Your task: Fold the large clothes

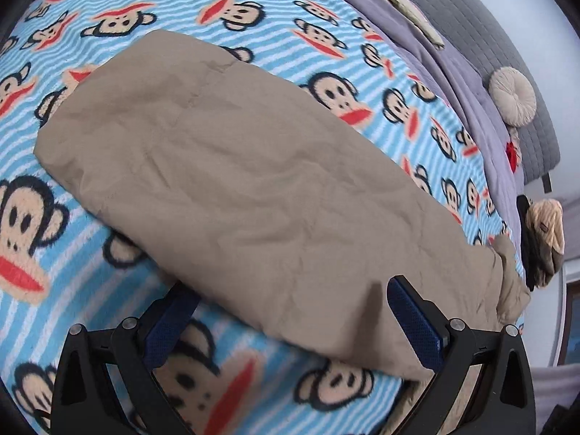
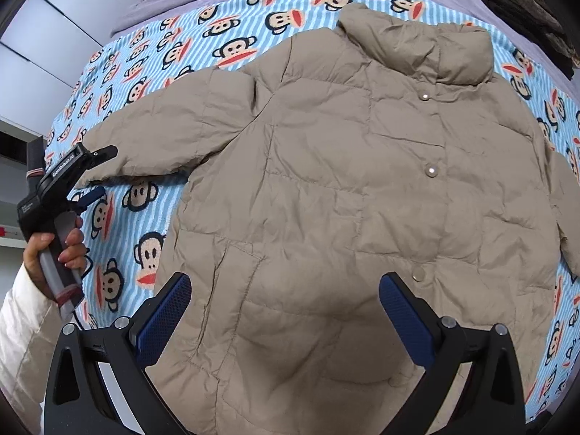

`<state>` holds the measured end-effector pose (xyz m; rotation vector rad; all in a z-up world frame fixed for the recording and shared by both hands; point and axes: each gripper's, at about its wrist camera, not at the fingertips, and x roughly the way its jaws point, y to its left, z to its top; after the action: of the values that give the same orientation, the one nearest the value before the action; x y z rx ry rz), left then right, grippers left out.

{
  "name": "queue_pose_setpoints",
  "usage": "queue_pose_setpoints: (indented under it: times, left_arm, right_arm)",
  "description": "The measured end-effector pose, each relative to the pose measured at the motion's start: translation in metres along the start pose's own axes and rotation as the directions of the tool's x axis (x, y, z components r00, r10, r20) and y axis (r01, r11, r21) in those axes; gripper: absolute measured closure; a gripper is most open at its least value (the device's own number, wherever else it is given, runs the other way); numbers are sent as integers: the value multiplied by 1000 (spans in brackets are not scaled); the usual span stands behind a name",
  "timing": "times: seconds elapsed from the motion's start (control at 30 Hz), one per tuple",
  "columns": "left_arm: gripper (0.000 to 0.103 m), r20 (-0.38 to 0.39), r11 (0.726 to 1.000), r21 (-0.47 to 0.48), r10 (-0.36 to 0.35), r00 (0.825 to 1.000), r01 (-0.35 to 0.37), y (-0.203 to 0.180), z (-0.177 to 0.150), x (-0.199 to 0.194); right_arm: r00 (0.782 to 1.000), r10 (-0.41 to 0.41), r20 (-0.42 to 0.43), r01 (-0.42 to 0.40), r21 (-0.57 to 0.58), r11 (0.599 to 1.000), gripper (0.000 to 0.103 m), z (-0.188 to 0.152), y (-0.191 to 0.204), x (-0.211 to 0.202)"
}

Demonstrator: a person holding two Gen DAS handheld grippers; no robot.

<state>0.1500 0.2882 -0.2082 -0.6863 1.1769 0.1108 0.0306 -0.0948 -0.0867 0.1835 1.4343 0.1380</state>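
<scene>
A tan padded jacket [image 2: 362,188] lies front up and spread flat on a bed, collar at the far side, snaps down its front. Its left sleeve [image 1: 232,181] fills the left wrist view, stretched across the blanket. My left gripper [image 1: 290,308] is open at the cuff end of that sleeve, jaws on either side of its edge; it also shows in the right wrist view [image 2: 98,172], held in a hand. My right gripper [image 2: 286,304] is open and empty above the jacket's lower hem.
A blue striped monkey-print blanket [image 2: 145,83] covers the bed. A purple sheet [image 1: 471,108] and grey headboard [image 1: 489,29] lie beyond. A round beige cushion [image 1: 513,96] and dark folded clothes [image 1: 540,239] sit by the bed edge.
</scene>
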Motion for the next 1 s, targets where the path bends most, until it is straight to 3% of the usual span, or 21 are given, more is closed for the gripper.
queue_pose_setpoints:
  times: [0.17, 0.23, 0.27, 0.3, 0.4, 0.47, 0.53, 0.57, 0.6, 0.7, 0.8, 0.9, 1.0]
  left_arm:
    - [2, 77, 998, -70, 15, 997, -10, 16, 31, 7]
    - [24, 95, 993, -117, 23, 995, -11, 23, 40, 9]
    - [43, 92, 991, -136, 20, 996, -8, 26, 43, 11]
    - [59, 92, 988, -152, -4, 996, 18, 30, 46, 12]
    - [87, 95, 982, -146, -104, 990, 117, 35, 52, 9]
    - [90, 113, 989, -90, -108, 988, 118, 29, 54, 0]
    - [91, 145, 995, -19, -98, 984, 102, 18, 54, -13]
    - [94, 160, 995, 13, -101, 982, 100, 12, 54, -20]
    - [94, 174, 994, 45, -111, 979, 105, 5, 54, -27]
    - [94, 224, 982, 149, -145, 964, 113, -22, 52, -53]
    - [94, 245, 954, 261, -212, 946, 146, -59, 47, -75]
    - [94, 224, 906, 379, -287, 931, 188, -105, 32, -92]
    - [94, 176, 841, 491, -351, 920, 227, -158, 6, -98]
  right_arm:
    - [999, 34, 8, -34, 4, 999, 0, 20, 17, 22]
    - [999, 49, 21, -49, 1, 999, 0, 31, 25, 29]
    - [997, 65, 33, -65, 1, 998, 0, 37, 29, 32]
    - [996, 79, 44, -79, 3, 997, 0, 44, 32, 36]
    - [989, 129, 72, -131, 38, 991, 0, 64, 40, 45]
    - [981, 171, 95, -178, 73, 981, 7, 77, 42, 53]
    - [964, 239, 114, -250, 93, 964, 47, 87, 44, 63]
    - [956, 274, 107, -284, 102, 953, 81, 92, 46, 71]
    - [947, 304, 101, -315, 117, 942, 89, 96, 46, 79]
    - [940, 325, 100, -336, 130, 933, 89, 104, 52, 103]
    - [941, 332, 68, -338, 145, 930, 90, 105, 57, 129]
    - [939, 339, 52, -343, 182, 922, 90, 104, 54, 151]
    - [932, 361, 27, -359, 187, 914, 91, 106, 53, 161]
